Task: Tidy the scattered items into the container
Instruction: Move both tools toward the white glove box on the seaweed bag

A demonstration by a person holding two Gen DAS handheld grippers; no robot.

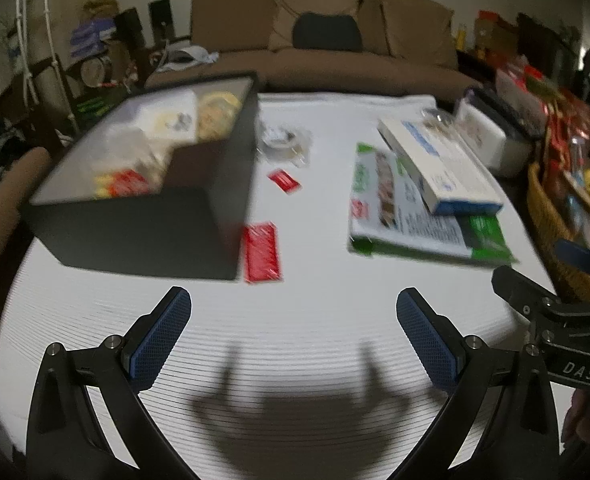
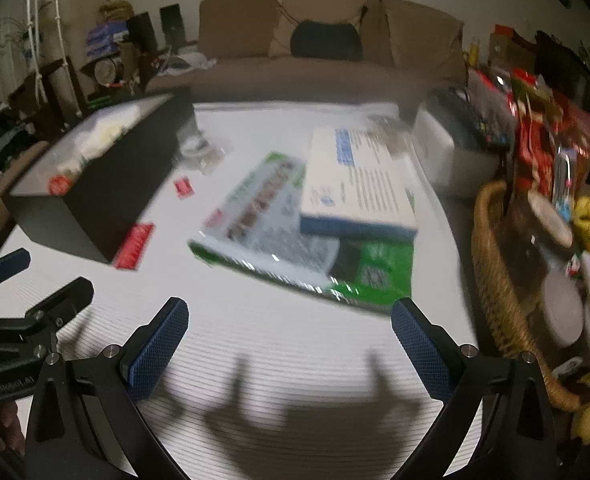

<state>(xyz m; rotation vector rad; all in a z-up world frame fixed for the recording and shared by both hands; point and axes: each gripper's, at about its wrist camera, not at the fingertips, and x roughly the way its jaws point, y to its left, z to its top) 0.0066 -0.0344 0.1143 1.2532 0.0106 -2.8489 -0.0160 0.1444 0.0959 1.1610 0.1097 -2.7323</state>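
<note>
Ribbed white table [image 1: 295, 340], matte black rectangular container [image 1: 143, 216], flat red packets [image 1: 261, 252], left claw [image 1: 293, 312] wide, right claw [image 2: 289, 322] wide

Only legible text: white letters "DAS" on black body of right gripper [image 1: 575, 312], seen at right edge of left wrist view. Faint pale lettering on black body of left gripper [image 2: 27, 320], at left edge of right wrist view, too blurred to read. Blue-and-white box [image 2: 355, 184] and green-and-white box [image 2: 295, 240] under it, mid table toward right edge, carry print, illegible from motion blur. Red packets [image 1: 261, 252] near black container [image 1: 147, 184]: markings unreadable.
</note>
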